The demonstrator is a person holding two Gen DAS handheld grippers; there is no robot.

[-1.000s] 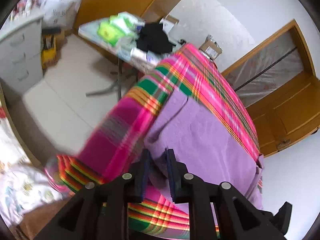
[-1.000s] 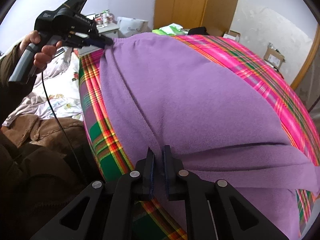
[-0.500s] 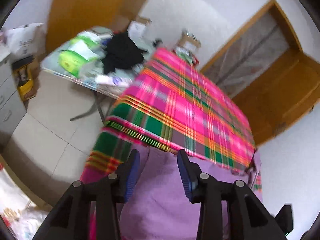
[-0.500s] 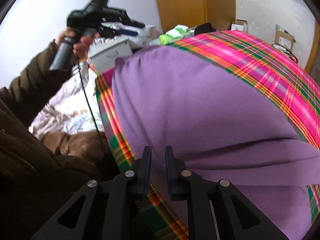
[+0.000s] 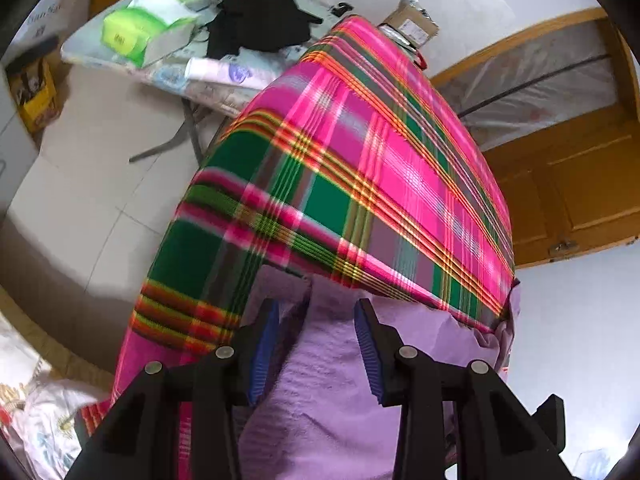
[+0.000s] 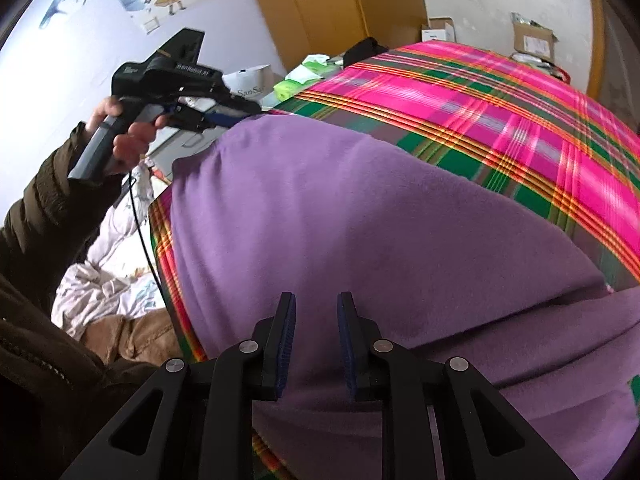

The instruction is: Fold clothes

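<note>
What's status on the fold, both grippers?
Left gripper open, clear of cloth. Right gripper jaws just been opening, nothing pinched. Purple garment flat on plaid cloth. Nothing in the way.

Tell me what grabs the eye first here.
The loud pink and green plaid cloth over the table, filling the middle of both views. On its near side lies a purple garment, just ahead of the right hand-held gripper. A cluttered side table stands beyond, upper left of the left view.

Both tongs point steeply down, left tongs (image 5: 316, 344) agape, right tongs (image 6: 316, 340) just opening, empty.
</note>
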